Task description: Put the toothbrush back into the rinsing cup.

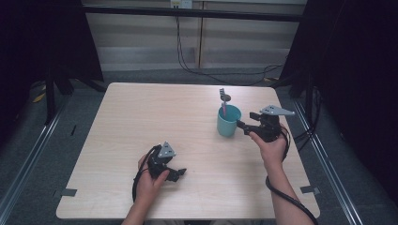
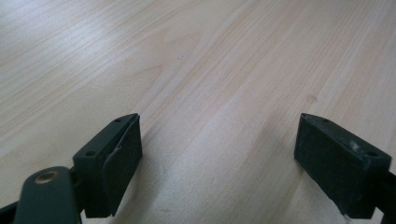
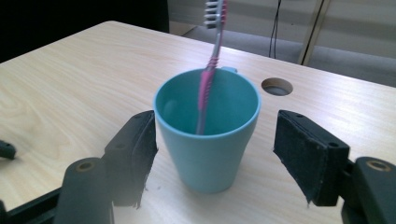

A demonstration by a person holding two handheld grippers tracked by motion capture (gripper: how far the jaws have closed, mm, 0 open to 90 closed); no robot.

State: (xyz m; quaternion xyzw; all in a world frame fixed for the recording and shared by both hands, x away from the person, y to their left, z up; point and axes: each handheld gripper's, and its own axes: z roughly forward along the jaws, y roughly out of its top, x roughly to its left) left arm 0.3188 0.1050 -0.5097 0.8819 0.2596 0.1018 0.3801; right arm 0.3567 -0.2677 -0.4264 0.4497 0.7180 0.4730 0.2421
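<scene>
A teal cup (image 1: 228, 123) stands upright on the right half of the light wooden table (image 1: 141, 117), with a pink toothbrush (image 1: 224, 102) leaning inside it, bristle head up. My right gripper (image 1: 244, 125) is just right of the cup, pointing at it. In the right gripper view the cup (image 3: 208, 140) and toothbrush (image 3: 210, 70) sit just ahead of the right gripper (image 3: 217, 135); its jaws stand wide on either side and do not press on the cup. My left gripper (image 1: 180, 172) rests low near the table's front edge. The left gripper (image 2: 219, 154) is open over bare wood.
A round hole (image 3: 277, 87) in the tabletop lies just behind the cup. Black cables (image 1: 197, 70) run over the floor beyond the far edge. Dark stands (image 1: 51, 89) flank the table at left and right, and a cable (image 1: 286, 199) trails along the right forearm.
</scene>
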